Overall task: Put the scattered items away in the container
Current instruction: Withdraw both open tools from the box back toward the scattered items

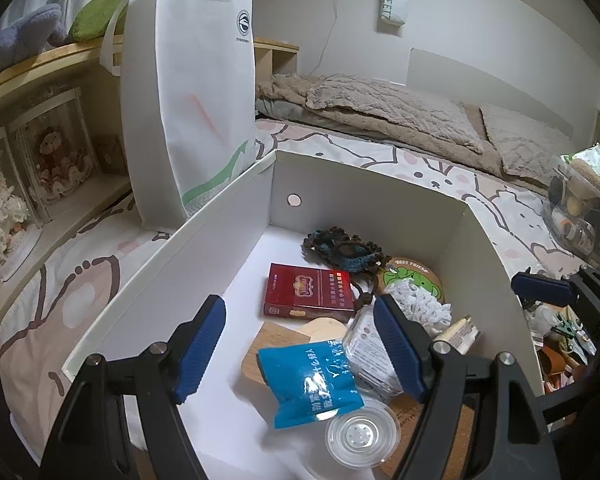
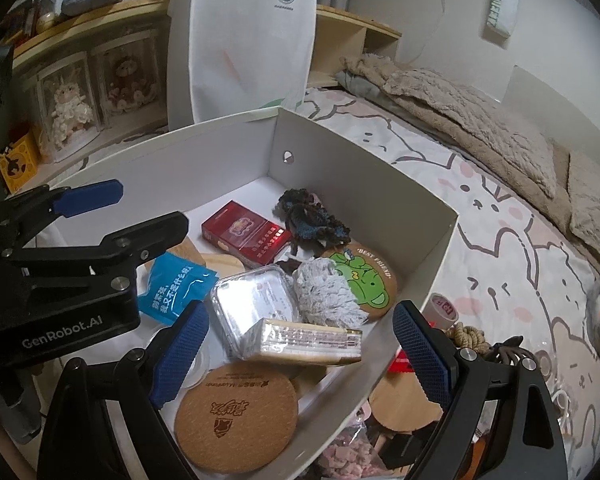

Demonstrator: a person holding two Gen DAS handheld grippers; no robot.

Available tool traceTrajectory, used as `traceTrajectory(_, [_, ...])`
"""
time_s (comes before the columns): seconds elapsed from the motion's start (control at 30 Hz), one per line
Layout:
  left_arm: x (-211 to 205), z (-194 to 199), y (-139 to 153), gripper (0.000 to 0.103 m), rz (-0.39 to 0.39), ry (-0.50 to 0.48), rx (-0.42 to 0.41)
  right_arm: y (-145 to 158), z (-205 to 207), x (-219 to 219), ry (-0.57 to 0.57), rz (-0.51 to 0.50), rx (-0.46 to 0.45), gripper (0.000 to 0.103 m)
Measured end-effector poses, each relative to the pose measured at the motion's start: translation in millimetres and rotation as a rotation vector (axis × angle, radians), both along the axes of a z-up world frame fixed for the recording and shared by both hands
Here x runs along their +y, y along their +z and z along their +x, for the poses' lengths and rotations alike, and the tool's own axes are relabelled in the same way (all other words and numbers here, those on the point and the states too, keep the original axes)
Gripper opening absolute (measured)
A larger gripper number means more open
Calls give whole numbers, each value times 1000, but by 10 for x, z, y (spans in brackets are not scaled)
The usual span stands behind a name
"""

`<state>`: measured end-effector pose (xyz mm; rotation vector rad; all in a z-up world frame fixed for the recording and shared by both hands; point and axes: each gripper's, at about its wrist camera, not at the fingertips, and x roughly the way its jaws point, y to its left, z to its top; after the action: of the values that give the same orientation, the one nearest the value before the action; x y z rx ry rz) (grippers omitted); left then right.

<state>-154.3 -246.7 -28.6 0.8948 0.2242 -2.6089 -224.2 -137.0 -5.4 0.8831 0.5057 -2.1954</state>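
Observation:
A white open box [image 1: 204, 216] [image 2: 432, 256] sits on the bed and holds several items: a red pack [image 1: 312, 292] [image 2: 244, 232], a dark crocheted piece [image 1: 340, 248], a frog coaster [image 2: 364, 280], a clear plastic case [image 2: 252, 300], a blue packet [image 1: 308, 380] [image 2: 172, 288], a cork coaster [image 2: 236, 412] and a clear round lid [image 1: 360, 436]. My left gripper [image 1: 300, 348] hangs open over the box above the blue packet, touching nothing. My right gripper [image 2: 300, 356] is open over the box's near right wall, above a wrapped pack of sticks [image 2: 312, 344].
Loose things lie on the sheet outside the box's right side: a tape roll [image 2: 444, 306], a rope knot [image 2: 468, 334], a wooden disc [image 2: 404, 404]. A tall white tote bag [image 1: 188, 92] stands behind the box. A clear bin [image 1: 580, 216] sits at the right; shelves with dolls [image 1: 56, 156] at the left.

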Motion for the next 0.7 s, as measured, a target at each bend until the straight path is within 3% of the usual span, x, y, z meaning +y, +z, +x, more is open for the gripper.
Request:
traceTrajectory(0.07, [1,9,12,103,-12,12,10,8,-11,24,-10,-15,7,98])
traceTrajectory(0.13, [-1,23,32,103,-14,18,18,17,-18,60,-17,-40,17,103])
traceTrajectory(0.7, [-57,80,103,103,-5,47,41,94,-83,190,-88,-113,41,103])
